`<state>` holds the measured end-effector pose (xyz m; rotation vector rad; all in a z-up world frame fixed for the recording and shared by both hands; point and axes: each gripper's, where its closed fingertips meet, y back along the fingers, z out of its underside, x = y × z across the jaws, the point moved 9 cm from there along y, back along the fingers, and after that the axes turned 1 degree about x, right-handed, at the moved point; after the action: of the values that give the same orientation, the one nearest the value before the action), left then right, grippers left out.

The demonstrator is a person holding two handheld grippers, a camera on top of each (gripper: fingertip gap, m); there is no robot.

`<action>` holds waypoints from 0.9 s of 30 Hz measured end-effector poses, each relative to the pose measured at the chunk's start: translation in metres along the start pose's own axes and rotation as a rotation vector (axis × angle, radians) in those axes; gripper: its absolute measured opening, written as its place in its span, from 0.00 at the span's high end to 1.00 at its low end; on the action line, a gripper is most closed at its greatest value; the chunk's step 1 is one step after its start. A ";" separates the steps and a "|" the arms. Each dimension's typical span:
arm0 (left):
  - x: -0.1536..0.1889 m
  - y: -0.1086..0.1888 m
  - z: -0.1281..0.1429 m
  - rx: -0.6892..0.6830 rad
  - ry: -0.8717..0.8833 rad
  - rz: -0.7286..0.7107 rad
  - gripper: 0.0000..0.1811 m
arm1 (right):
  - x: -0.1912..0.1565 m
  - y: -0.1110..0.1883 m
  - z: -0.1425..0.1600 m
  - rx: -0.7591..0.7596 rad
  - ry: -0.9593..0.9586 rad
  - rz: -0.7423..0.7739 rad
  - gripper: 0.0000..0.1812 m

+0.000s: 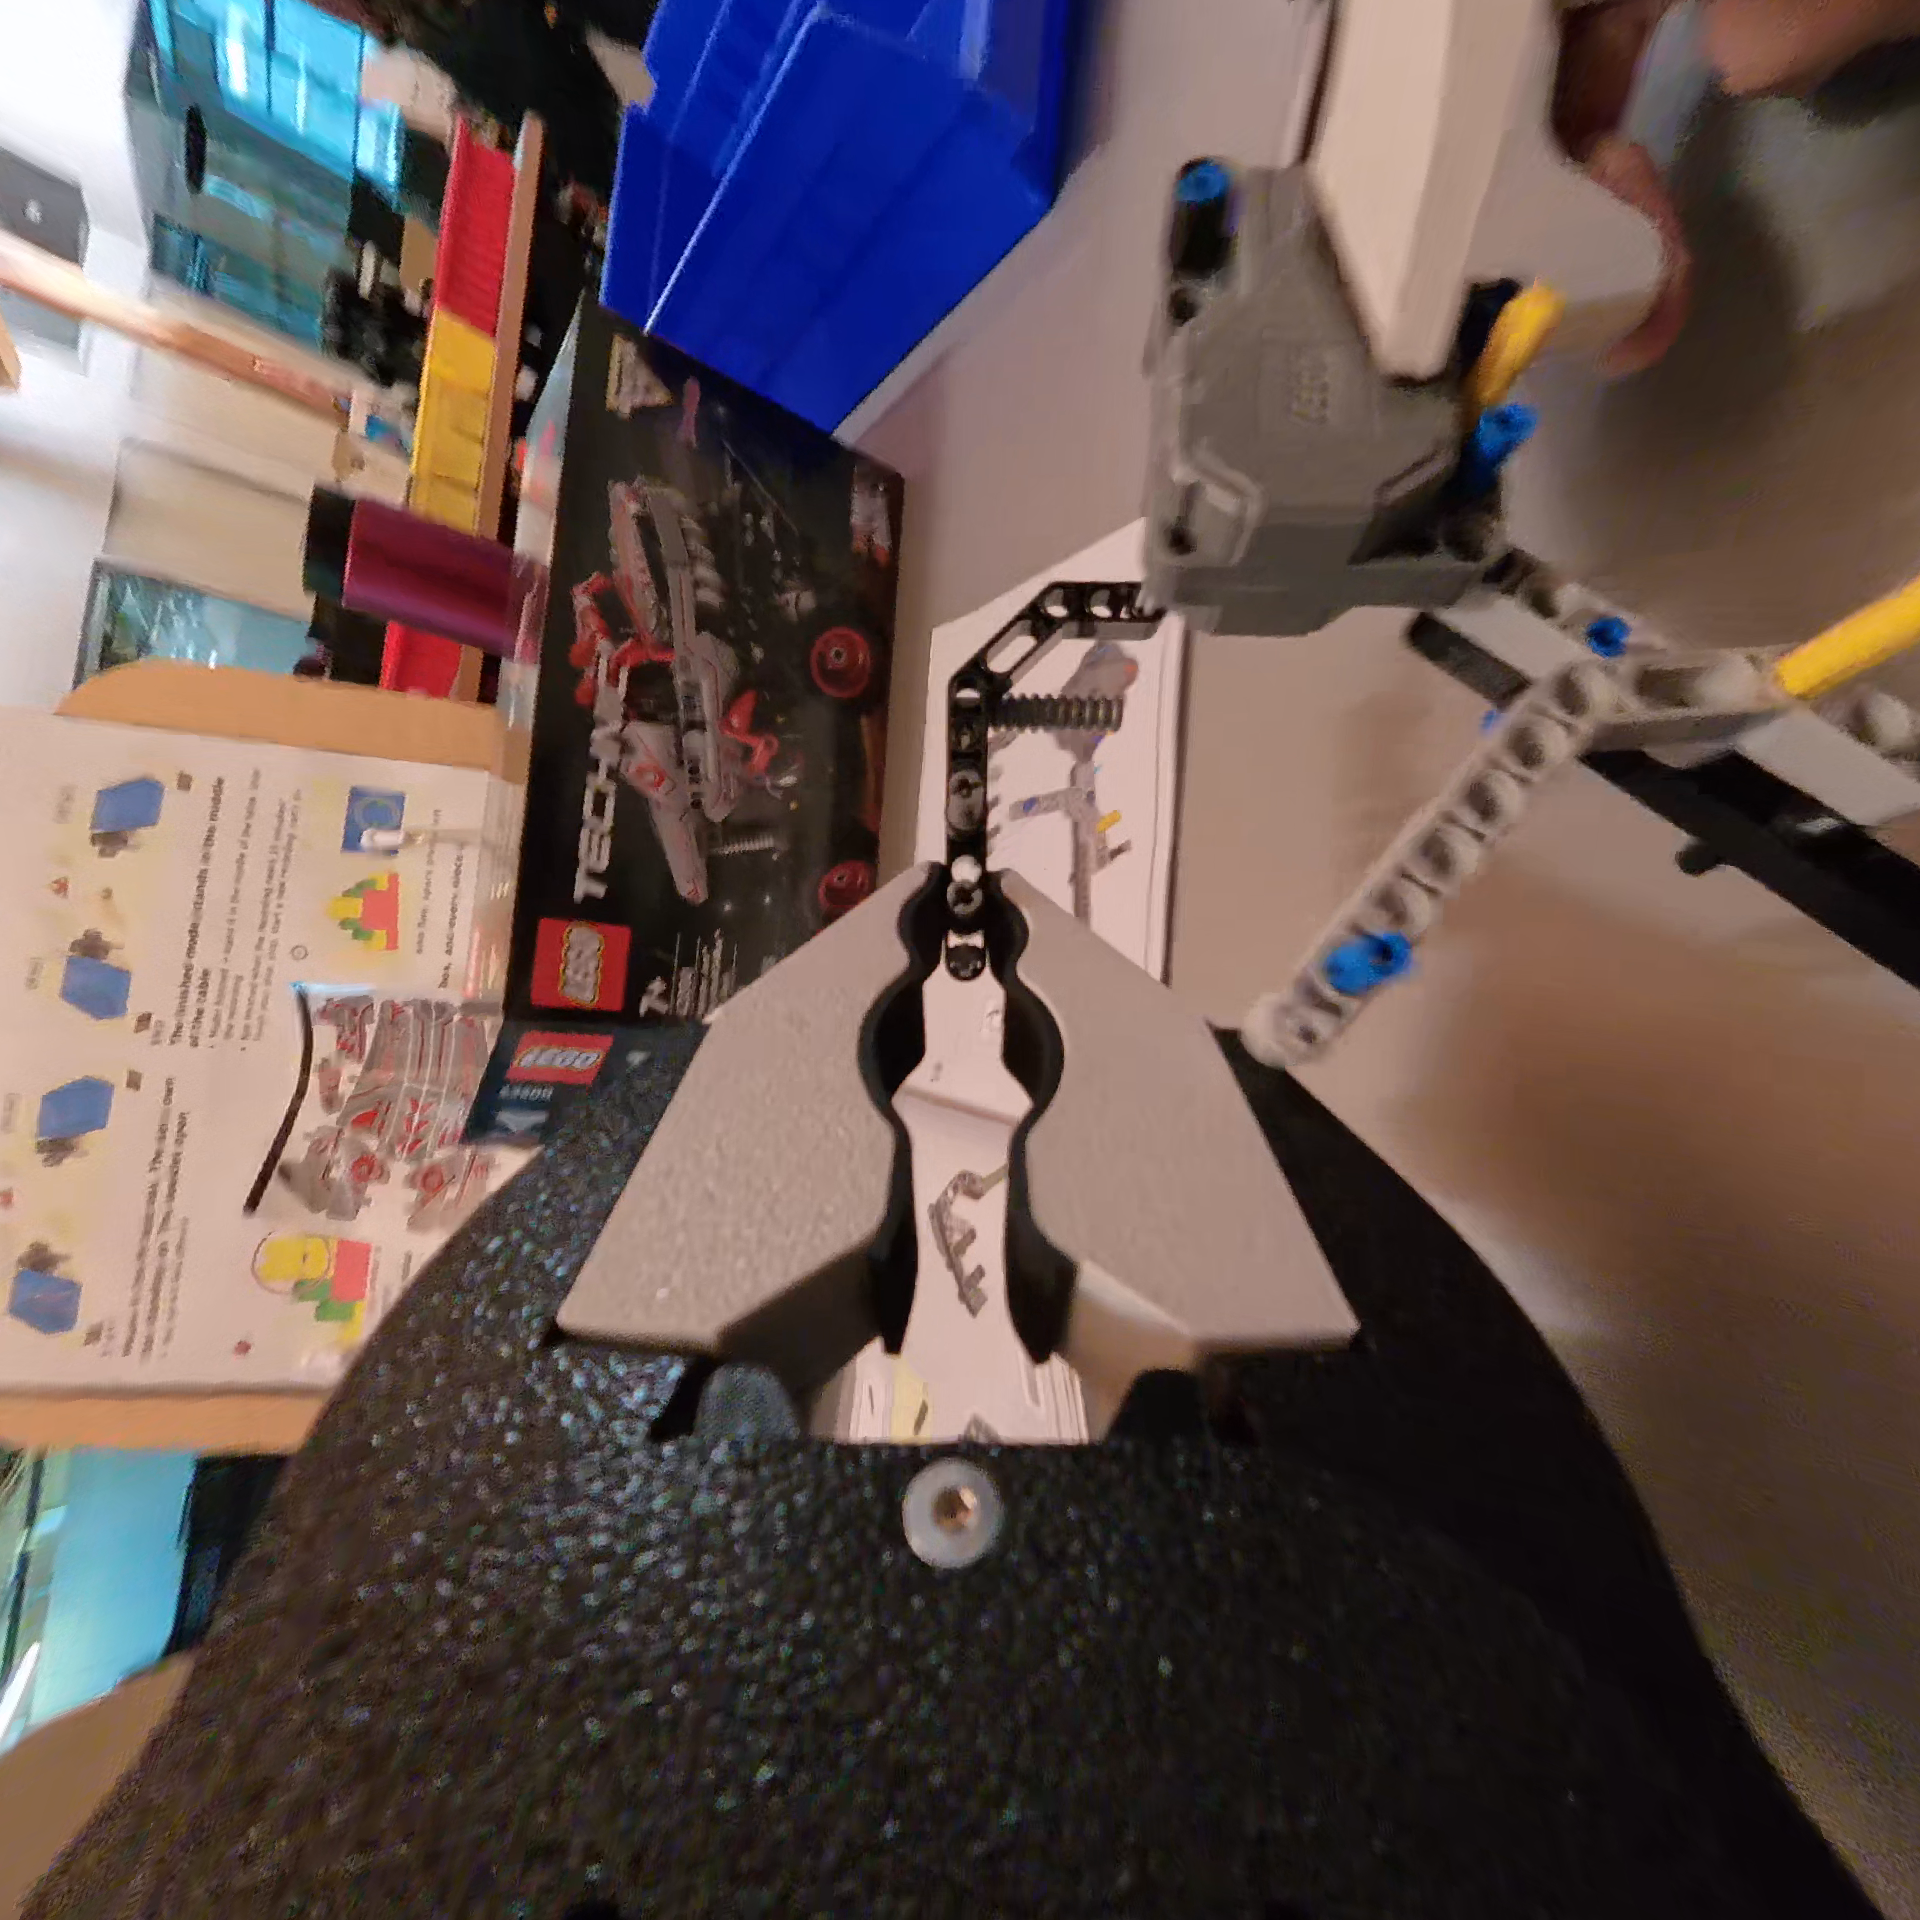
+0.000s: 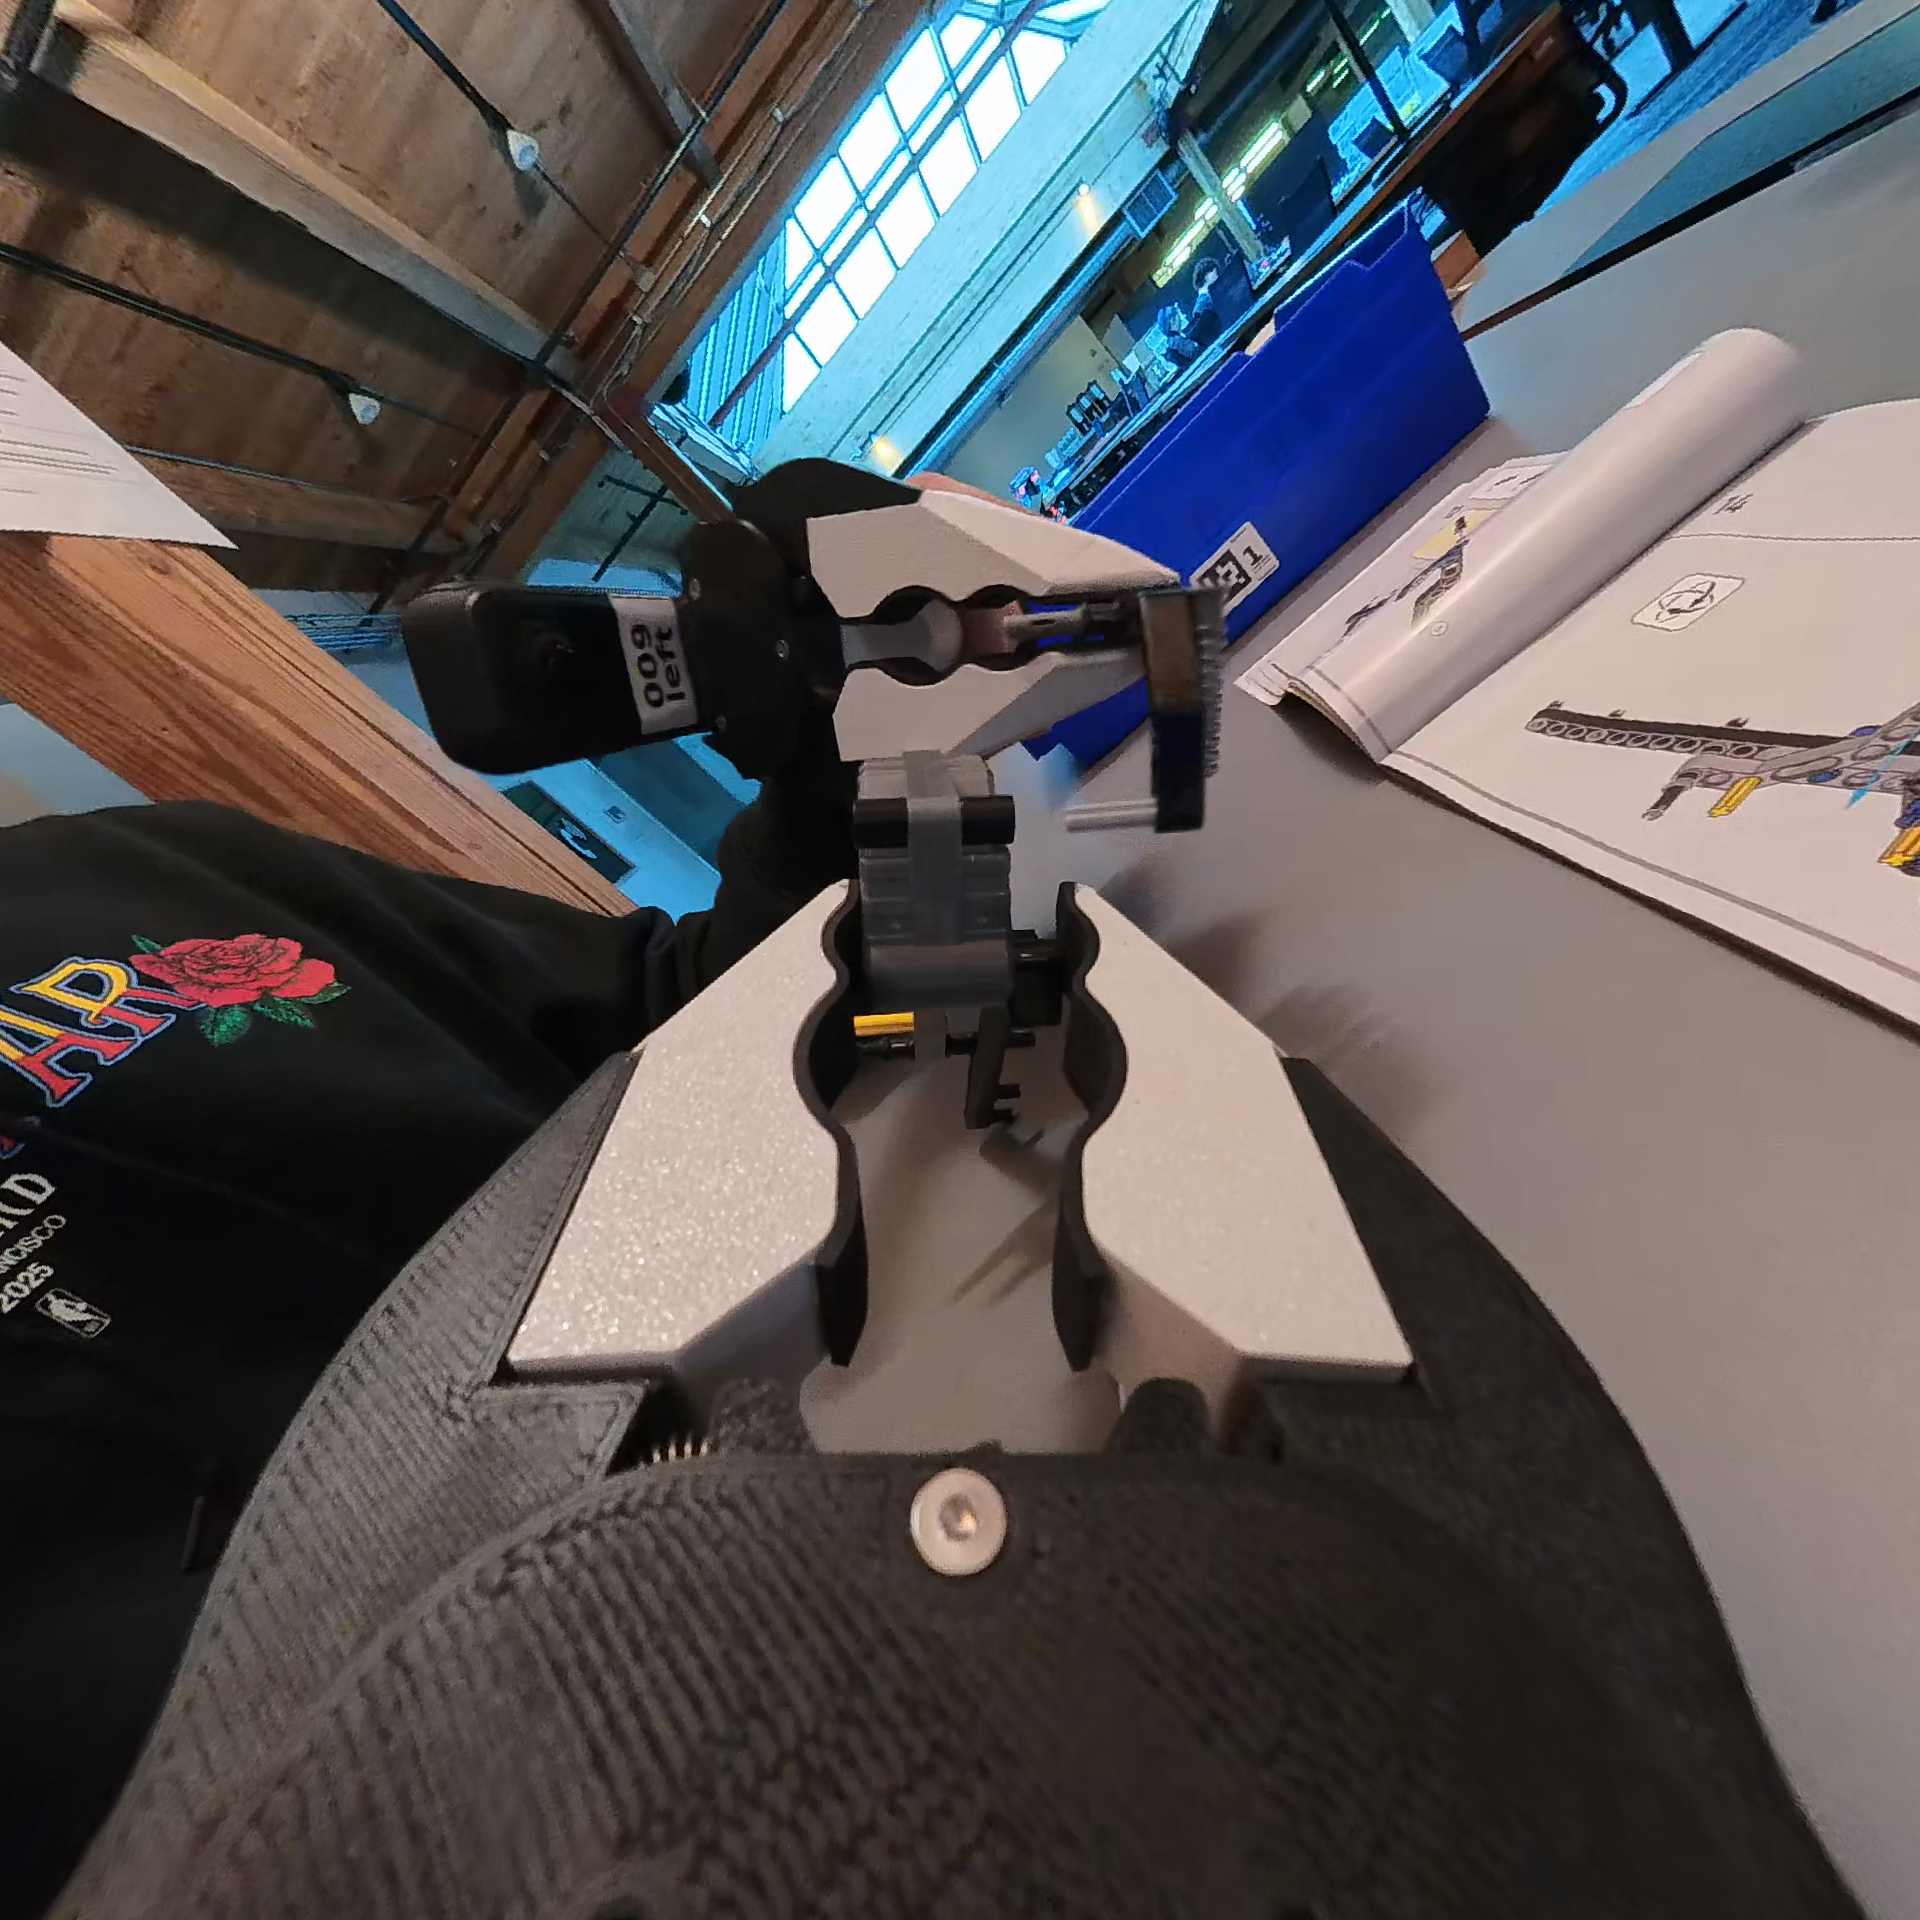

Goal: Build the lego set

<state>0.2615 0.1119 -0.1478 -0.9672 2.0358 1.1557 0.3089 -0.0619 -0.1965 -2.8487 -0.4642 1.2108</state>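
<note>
Black angled beam [image 1: 966, 790], studded with holes, a black spring across its bend: lower end sits between the tips of the left gripper [image 1: 964, 914], whose fingers [image 1: 831, 1049] pinch it from both sides. The beam runs up and away from the tips, then angles toward the grey lego assembly [image 1: 1288, 416]; whether the beam's far end touches it is hard to tell through the blur.

Grey lego assembly: a blocky dark grey body with blue pins, yellow pieces and long light grey holed beams [image 1: 1455, 831] trailing off. In the right wrist view the grey block [image 2: 930, 894] sits between the tips of the right gripper [image 2: 956, 935], fingers [image 2: 717, 1132] closed against its sides, the block standing out past the tips. Both pieces are held up above the grey table [image 2: 1455, 1143], not resting on it.

Same view: left gripper [image 2: 1132, 634] seen side-on just beyond the block, the black piece [image 2: 1179, 707] crosswise at its tips.

Around: open instruction booklet [image 2: 1662, 644] flat on the table beside the grippers; black set box [image 1: 717, 675] farther off; blue bins [image 1: 831, 177] toward the table's far edge. Person's dark printed sleeve [image 2: 208, 1039] at the near side.
</note>
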 end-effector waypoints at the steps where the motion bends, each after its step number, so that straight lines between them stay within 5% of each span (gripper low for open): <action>1: -0.002 0.000 0.000 -0.033 0.015 -0.024 0.97 | -0.001 0.000 0.000 -0.002 0.005 -0.002 0.81; 9: -0.011 0.006 -0.006 -0.070 0.125 0.017 0.97 | 0.000 -0.006 0.001 -0.014 0.024 0.033 0.81; 27: 0.002 0.020 -0.020 -0.084 -0.002 -0.019 0.97 | -0.004 -0.018 0.003 -0.007 0.063 0.060 0.81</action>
<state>0.2410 0.1010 -0.1314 -1.0228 1.9860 1.2399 0.2996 -0.0465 -0.1938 -2.9170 -0.3842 1.1258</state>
